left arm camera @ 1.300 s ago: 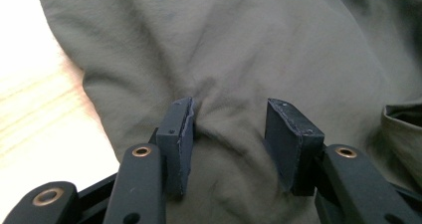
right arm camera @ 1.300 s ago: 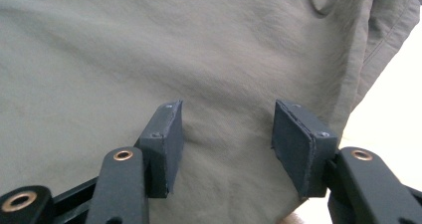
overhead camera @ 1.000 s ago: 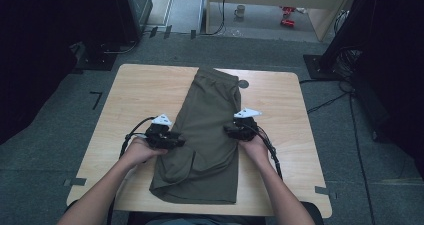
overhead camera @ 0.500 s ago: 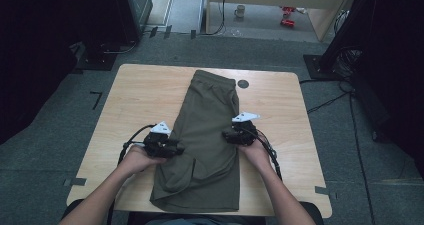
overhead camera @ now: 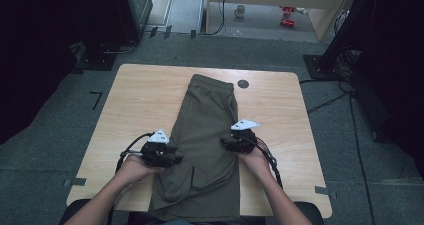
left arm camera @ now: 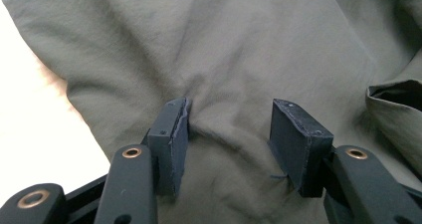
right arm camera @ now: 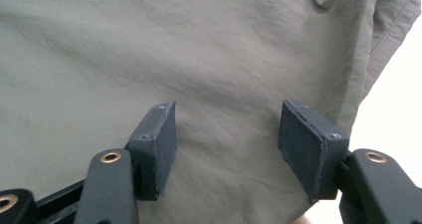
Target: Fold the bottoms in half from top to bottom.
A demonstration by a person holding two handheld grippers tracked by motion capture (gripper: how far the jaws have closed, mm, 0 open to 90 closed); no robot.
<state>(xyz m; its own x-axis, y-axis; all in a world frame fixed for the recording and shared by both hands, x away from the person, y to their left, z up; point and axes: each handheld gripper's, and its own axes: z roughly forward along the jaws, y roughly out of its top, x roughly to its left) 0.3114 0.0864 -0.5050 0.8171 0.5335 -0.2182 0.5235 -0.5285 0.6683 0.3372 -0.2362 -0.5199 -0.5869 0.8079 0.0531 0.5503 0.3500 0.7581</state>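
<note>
Shorts [overhead camera: 205, 135] lie lengthwise down the desk [overhead camera: 135, 100], waistband far; left tongs [overhead camera: 175, 158] and right tongs [overhead camera: 226, 144] flank them. Left gripper view: released pads [left arm camera: 171, 134] straddle a pinched ridge. Right gripper view: pads [right arm camera: 159, 139] apart, cloth between, unclamped.

Both forearms come in from the near edge of the bench. The left hand [overhead camera: 134, 166] holds the left gripper [overhead camera: 176, 158] with its jaws pointing right; they stand apart and have just been opening. The right hand [overhead camera: 256, 159] holds the right gripper [overhead camera: 223, 142] with its jaws pointing left, also parted.
</note>
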